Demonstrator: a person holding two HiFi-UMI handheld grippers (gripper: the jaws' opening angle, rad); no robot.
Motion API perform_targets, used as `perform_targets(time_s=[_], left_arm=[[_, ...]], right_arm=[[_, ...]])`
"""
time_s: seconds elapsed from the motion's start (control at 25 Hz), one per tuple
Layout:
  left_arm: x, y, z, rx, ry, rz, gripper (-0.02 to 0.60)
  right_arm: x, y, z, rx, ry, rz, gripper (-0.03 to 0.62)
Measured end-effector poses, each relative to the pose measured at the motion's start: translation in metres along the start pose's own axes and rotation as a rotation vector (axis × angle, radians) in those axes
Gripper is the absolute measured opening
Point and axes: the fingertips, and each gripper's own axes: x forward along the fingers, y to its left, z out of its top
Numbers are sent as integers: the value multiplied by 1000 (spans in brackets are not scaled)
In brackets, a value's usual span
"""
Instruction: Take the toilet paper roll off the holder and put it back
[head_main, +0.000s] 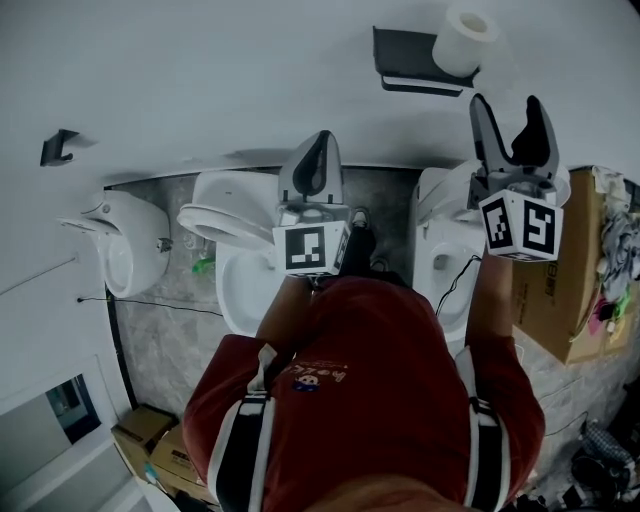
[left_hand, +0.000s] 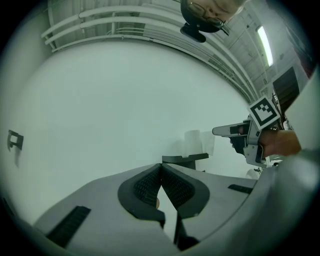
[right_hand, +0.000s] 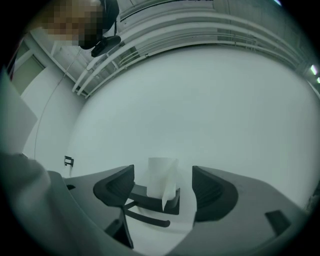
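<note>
A white toilet paper roll (head_main: 466, 40) stands upright on a dark wall-mounted holder (head_main: 410, 60). My right gripper (head_main: 513, 125) is open just below it, its jaws pointing at the roll without touching it. In the right gripper view the roll (right_hand: 161, 177) shows between the spread jaws, on the holder (right_hand: 150, 202), with a loose sheet end hanging down. My left gripper (head_main: 312, 165) is shut on nothing, further left and lower. In the left gripper view its pads (left_hand: 172, 187) meet, and the roll (left_hand: 196, 142) and right gripper (left_hand: 240, 131) lie ahead to the right.
Below the white wall stand a toilet (head_main: 245, 270) and a second toilet (head_main: 445, 260), with a urinal (head_main: 125, 245) at left. A cardboard box (head_main: 560, 290) sits at right and smaller boxes (head_main: 150, 440) at lower left. A small dark hook (head_main: 58, 147) is fixed to the wall.
</note>
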Motion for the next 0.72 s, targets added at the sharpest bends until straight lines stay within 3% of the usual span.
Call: perform_targets(time_s=[0.72], left_arm=[[-38,-38,-9,18,4,-50,14]], right_arm=[[-82,23,-65,38,144,1,360]])
